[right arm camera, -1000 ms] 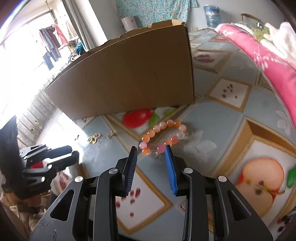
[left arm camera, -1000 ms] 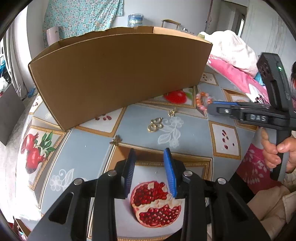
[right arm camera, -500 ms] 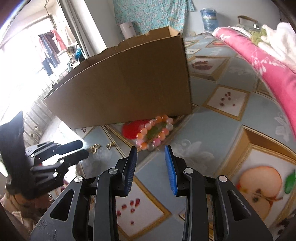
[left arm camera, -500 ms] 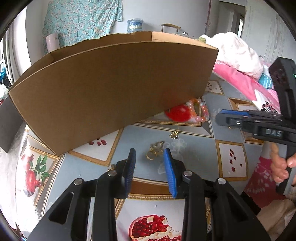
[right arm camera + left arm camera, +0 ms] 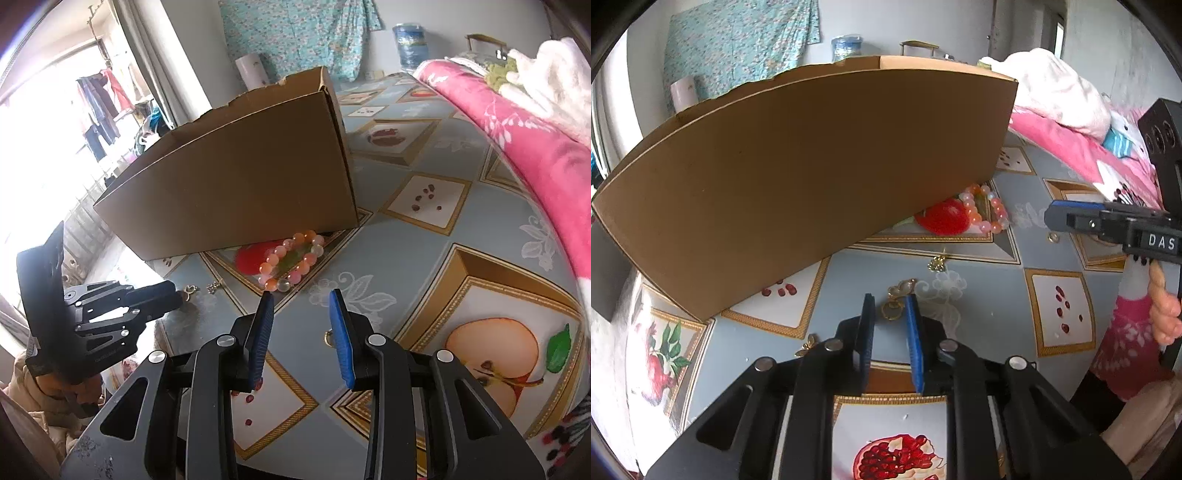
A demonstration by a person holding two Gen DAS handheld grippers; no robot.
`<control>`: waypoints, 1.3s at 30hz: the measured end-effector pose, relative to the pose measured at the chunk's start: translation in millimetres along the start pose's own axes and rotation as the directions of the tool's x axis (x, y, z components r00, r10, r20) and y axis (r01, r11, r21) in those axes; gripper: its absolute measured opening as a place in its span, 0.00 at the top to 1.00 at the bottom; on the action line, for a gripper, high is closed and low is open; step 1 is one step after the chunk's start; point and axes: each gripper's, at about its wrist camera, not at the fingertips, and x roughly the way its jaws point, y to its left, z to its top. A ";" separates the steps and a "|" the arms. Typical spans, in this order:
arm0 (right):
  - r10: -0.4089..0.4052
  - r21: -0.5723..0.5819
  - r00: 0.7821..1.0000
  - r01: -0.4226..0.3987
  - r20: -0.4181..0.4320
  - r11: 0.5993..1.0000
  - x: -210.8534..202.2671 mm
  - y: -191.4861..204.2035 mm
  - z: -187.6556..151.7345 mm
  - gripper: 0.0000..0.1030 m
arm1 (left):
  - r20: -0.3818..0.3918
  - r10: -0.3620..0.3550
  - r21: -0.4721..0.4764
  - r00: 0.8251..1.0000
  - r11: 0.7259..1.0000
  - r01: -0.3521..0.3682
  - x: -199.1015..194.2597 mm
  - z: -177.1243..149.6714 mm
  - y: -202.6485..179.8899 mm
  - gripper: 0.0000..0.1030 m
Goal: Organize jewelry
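My left gripper (image 5: 890,306) sits low over the fruit-print tablecloth (image 5: 979,295) with its blue pads parted, and a gold clasp charm (image 5: 897,299) lies on the cloth right between the tips; I cannot tell whether either pad touches it. A smaller gold piece (image 5: 937,263) lies just ahead and slightly to the right of those tips, and another little gold piece (image 5: 809,343) rests behind and to the left of them, beside the gripper's left arm. Further ahead and to the right, the beaded bracelet (image 5: 982,214) of pink, orange and clear beads lies close against the lower right corner of the big cardboard box (image 5: 812,177), which fills the space ahead and to the left.

My right gripper (image 5: 301,299) is also spread wide, holding nothing. From it the bracelet (image 5: 291,260) lies just ahead of the left fingertip, apart from it, with the box (image 5: 240,184) right behind it. The left gripper (image 5: 162,295) shows far off to the left, its tips at the gold clasp (image 5: 189,289)
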 end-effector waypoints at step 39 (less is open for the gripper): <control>-0.204 -0.193 0.978 0.191 -0.048 0.962 11.1 13.9 -13.0 1.00 | 0.032 -0.016 -0.021 0.999 1.000 0.017 -18.9 -10.6 0.5 0.91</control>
